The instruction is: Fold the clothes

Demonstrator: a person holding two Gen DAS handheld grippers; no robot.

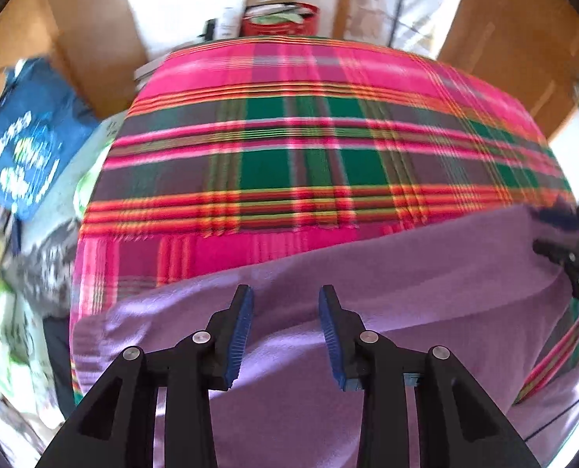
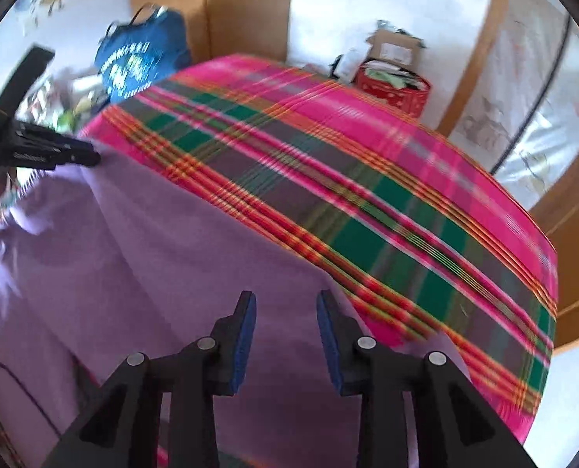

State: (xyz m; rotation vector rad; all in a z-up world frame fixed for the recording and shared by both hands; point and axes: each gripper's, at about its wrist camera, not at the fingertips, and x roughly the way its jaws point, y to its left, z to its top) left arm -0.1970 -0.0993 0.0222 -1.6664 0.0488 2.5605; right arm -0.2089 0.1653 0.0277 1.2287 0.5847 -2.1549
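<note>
A lilac garment (image 1: 386, 273) lies spread over the near part of a table covered with a pink, green and red plaid cloth (image 1: 308, 136). My left gripper (image 1: 286, 300) hovers above the lilac fabric with its blue pads apart and nothing between them. In the right wrist view the same lilac garment (image 2: 153, 253) fills the lower left, and my right gripper (image 2: 286, 304) stands open over it near its right edge, holding nothing. Each gripper shows in the other's view: the right gripper (image 1: 562, 234) at the garment's right end, the left gripper (image 2: 82, 156) at its far left corner.
A blue printed bag (image 1: 24, 136) hangs to the left of the table above a cluttered pile. Behind the table stand a red tub (image 1: 281, 19) and a cardboard box (image 2: 394, 46). Wooden door frames and white walls close the back. The plaid cloth (image 2: 406, 195) stretches away beyond the garment.
</note>
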